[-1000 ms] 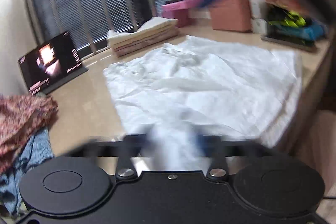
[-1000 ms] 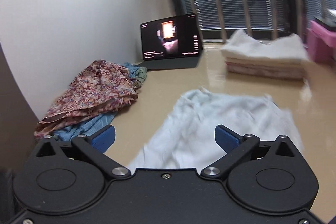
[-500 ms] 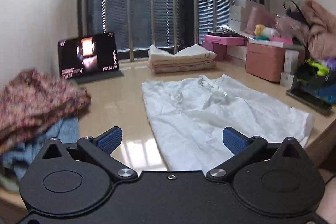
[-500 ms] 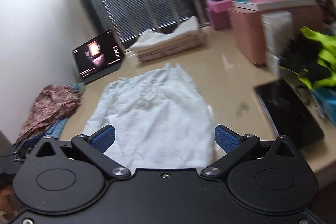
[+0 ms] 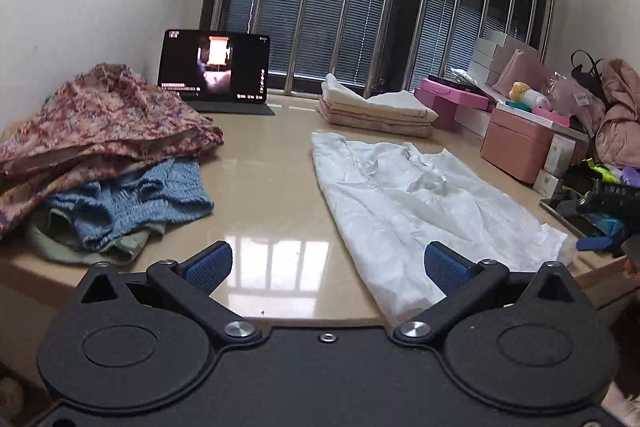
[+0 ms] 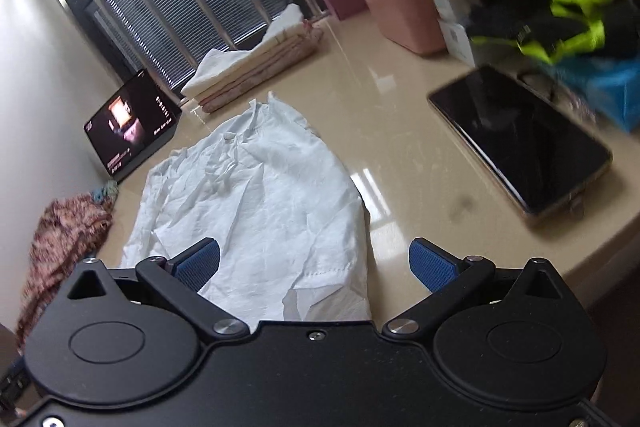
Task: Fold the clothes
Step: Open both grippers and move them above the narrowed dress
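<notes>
Beige worktop (image 5: 272, 195) carries a white garment (image 5: 416, 203) spread flat, ready for folding. Left gripper (image 5: 326, 265) and right gripper (image 6: 314, 263) hover wide, empty, near its hem.

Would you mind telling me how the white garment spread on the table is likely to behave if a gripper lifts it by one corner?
The white garment looks thin and heavily creased, so it will probably hang limp and drape rather than hold shape. It lies on a glossy table, so it may slide when tugged. Its near edge overhangs the table, so it could slip off.
</notes>
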